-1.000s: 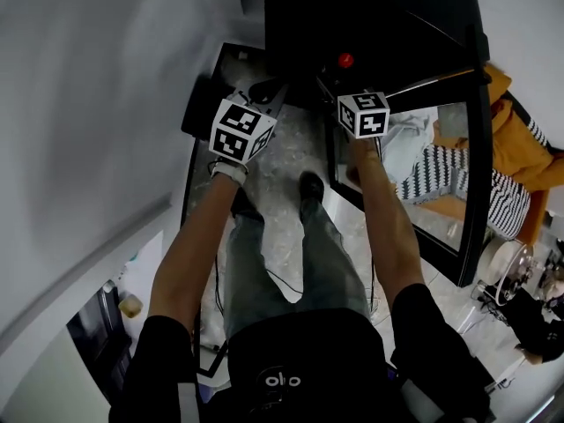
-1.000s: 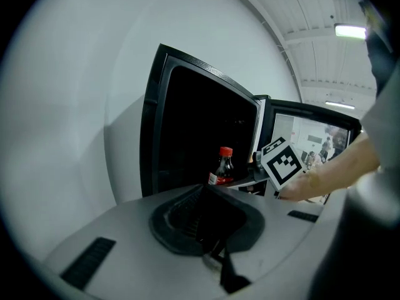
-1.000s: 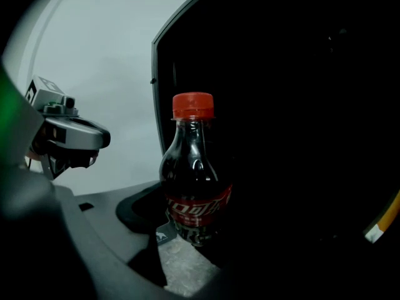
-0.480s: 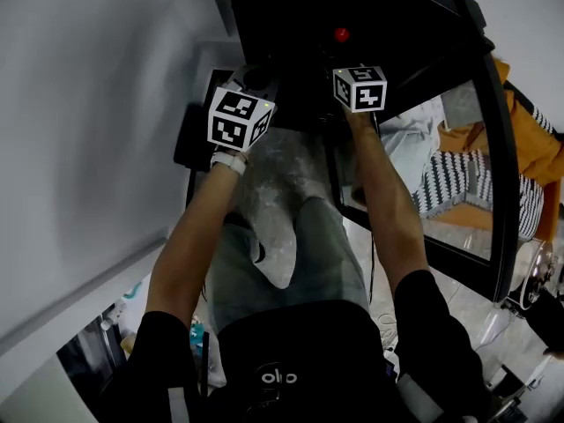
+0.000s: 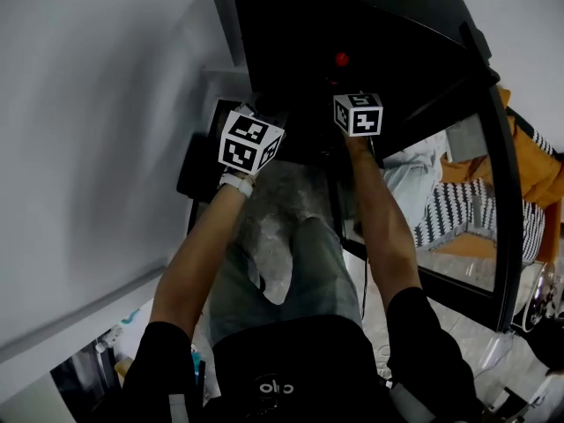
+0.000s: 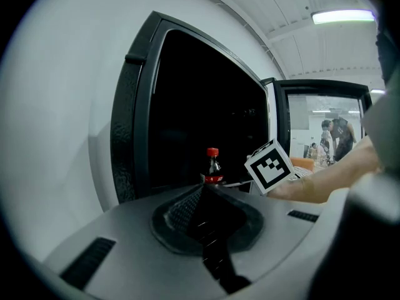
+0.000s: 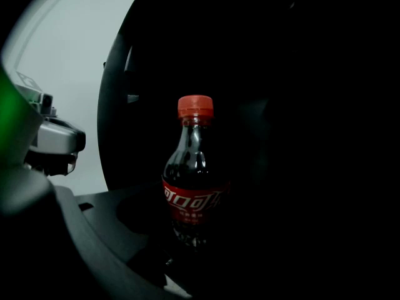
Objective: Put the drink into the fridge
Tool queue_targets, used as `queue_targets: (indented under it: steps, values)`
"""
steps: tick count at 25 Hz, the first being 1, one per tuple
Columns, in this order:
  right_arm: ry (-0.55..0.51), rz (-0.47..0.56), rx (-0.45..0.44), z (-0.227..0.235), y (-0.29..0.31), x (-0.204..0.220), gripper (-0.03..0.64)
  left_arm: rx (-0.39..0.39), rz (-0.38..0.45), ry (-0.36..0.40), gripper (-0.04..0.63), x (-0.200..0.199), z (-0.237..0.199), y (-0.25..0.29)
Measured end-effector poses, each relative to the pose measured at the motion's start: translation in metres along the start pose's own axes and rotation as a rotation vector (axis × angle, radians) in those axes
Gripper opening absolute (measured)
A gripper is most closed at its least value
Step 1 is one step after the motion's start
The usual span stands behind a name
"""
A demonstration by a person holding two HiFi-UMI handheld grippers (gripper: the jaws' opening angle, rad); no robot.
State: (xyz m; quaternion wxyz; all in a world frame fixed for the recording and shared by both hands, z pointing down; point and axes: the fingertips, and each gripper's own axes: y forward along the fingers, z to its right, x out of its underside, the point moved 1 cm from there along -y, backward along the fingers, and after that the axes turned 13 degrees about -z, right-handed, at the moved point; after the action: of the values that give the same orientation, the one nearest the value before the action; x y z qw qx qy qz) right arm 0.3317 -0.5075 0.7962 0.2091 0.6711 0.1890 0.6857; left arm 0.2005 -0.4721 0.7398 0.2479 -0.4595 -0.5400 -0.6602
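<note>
A cola bottle [image 7: 194,186] with a red cap [image 5: 341,59] stands upright between the jaws of my right gripper [image 7: 187,245], which is shut on its lower part; the far jaw is lost in the dark. The bottle [image 6: 212,169] is in the mouth of the black fridge [image 5: 370,25], in front of its unlit inside. The right gripper's marker cube [image 5: 359,114] sits just behind the cap. My left gripper [image 6: 203,190] hangs to the left of the bottle, by the fridge's left frame [image 6: 134,117], shut with nothing in it. Its cube [image 5: 250,141] shows in the head view.
The fridge's glass door [image 5: 458,201] stands open on the right, close to my right arm. A white wall [image 5: 106,104] runs along the left. Beyond the door [image 6: 319,124] stand people [image 6: 334,136]. A low shelf [image 5: 97,368] sits at the lower left.
Both grippers have gone forward and up towards the fridge with the bottle. The fridge's dark opening now fills the top of the head view, and the door has swung wider in view.
</note>
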Motion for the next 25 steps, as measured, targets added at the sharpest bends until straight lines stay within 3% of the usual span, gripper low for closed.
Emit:
queue_targets:
  steps: [9,14,20,25]
  values:
    - [0.032,0.031,-0.007,-0.003,0.001,-0.002,0.31,0.029,-0.018,-0.03,0.006,0.005,0.0,0.001]
    - [0.085,-0.03,0.049,-0.001,-0.015,0.017,0.345,0.039,-0.022,-0.059,0.006,0.004,0.0,-0.021]
    - [0.138,-0.105,0.069,-0.042,-0.082,0.031,0.344,0.106,-0.059,-0.137,0.006,0.0,0.01,-0.073]
    - [0.137,-0.124,0.097,-0.097,-0.156,0.004,0.32,0.172,-0.077,-0.192,0.006,-0.024,0.023,-0.131]
